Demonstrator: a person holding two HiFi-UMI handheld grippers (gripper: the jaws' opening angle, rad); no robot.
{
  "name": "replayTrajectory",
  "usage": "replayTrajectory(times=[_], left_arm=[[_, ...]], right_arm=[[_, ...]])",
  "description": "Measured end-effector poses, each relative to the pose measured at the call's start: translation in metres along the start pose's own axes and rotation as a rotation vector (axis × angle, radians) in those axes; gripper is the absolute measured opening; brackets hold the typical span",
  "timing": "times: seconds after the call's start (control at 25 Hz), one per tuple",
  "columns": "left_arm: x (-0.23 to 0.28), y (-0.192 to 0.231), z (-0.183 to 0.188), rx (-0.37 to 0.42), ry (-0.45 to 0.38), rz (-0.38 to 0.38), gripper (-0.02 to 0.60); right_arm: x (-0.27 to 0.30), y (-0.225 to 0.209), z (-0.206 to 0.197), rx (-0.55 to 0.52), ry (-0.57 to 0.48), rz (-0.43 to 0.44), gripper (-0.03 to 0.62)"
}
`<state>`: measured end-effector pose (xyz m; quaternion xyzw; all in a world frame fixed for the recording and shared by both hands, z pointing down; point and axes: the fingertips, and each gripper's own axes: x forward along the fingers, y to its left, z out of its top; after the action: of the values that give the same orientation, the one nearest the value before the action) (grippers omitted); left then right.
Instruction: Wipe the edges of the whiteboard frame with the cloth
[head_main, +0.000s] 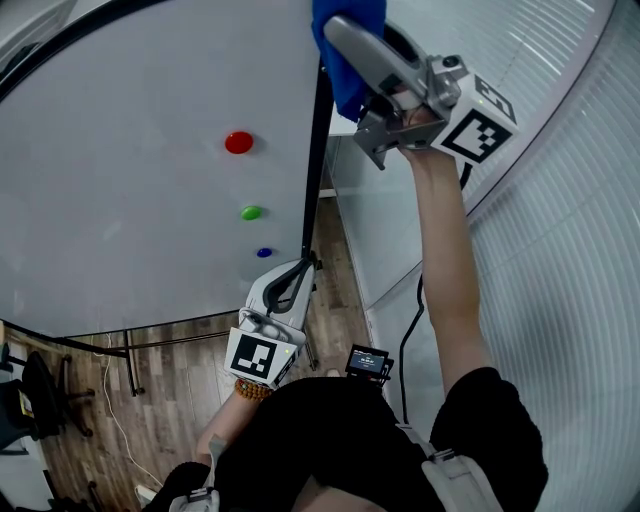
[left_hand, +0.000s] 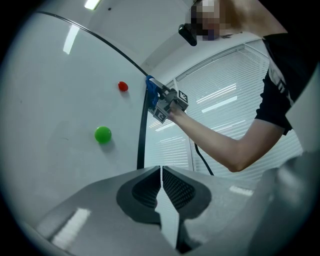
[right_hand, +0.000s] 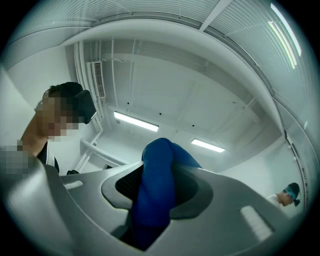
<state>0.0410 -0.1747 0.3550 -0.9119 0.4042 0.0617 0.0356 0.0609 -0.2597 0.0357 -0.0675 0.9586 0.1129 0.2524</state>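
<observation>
Cloth (right_hand: 155, 200), blue and bunched, sits clamped in the right gripper (right_hand: 156, 172). Only the head view shows it at the right edge of the whiteboard frame (head_main: 318, 150). Left gripper (left_hand: 161, 172) is closed and empty.

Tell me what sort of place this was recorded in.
Probably an office or meeting room: a large whiteboard with coloured magnets on it, slatted blinds beside it, a black chair on a wood floor, and strip lights overhead.
</observation>
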Motion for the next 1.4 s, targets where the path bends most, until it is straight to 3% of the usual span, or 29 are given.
replayTrajectory(times=[0.12,0.28,1.4], left_arm=[[0.001,-0.001,0.005,0.014,-0.033,-0.011,0.0],[-0.004,-0.001,0.008,0.001,0.022,0.004,0.0],[-0.015,0.003,0.031,-0.01,0.0,0.044,0.0]], right_arm=[[-0.001,0.0,-0.003,0.008,-0.002,0.003,0.166],[0.003,0.005,0.0,0.003,0.011,0.007,0.166],[0.005,0.01,0.002,0.028,-0.038,-0.004,0.166]])
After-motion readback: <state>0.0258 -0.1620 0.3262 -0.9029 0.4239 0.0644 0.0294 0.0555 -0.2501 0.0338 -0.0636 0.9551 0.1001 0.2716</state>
